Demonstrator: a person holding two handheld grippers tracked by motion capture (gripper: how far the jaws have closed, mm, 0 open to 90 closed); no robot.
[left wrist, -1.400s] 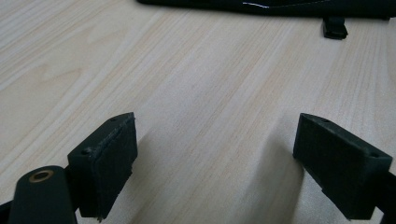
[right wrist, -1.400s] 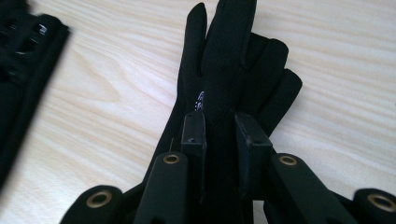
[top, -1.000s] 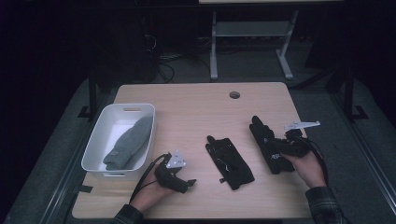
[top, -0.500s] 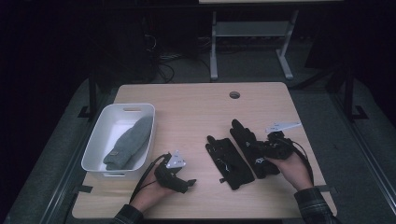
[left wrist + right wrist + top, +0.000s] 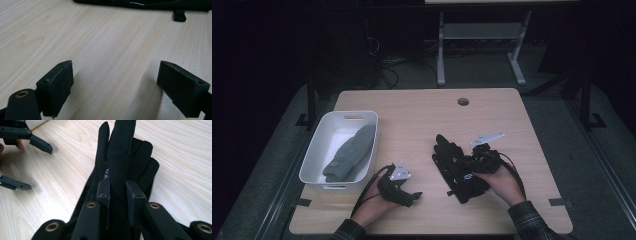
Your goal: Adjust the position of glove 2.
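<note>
The right gripper's fingers are clamped on a black glove, pinching it across the palm so that its fingertips stick out ahead of them, flat and straight. A grip at that spot likely serves to carry the glove without folding it. In the high view this gripper holds the glove over a second black glove that lies on the table, and the two overlap almost fully, which suggests the pair is being stacked. Whether the held glove already rests on the lower one I cannot tell.

The left gripper's fingers stand wide apart with nothing but bare wood between them, low over the table near its front edge. In the high view it lies just left of the gloves, apparently parked, ready to pin or take the pair.

Beyond it, at the table's left side, a white bin holds a grey glove or sock laid lengthwise; probably sorted items go there.
</note>
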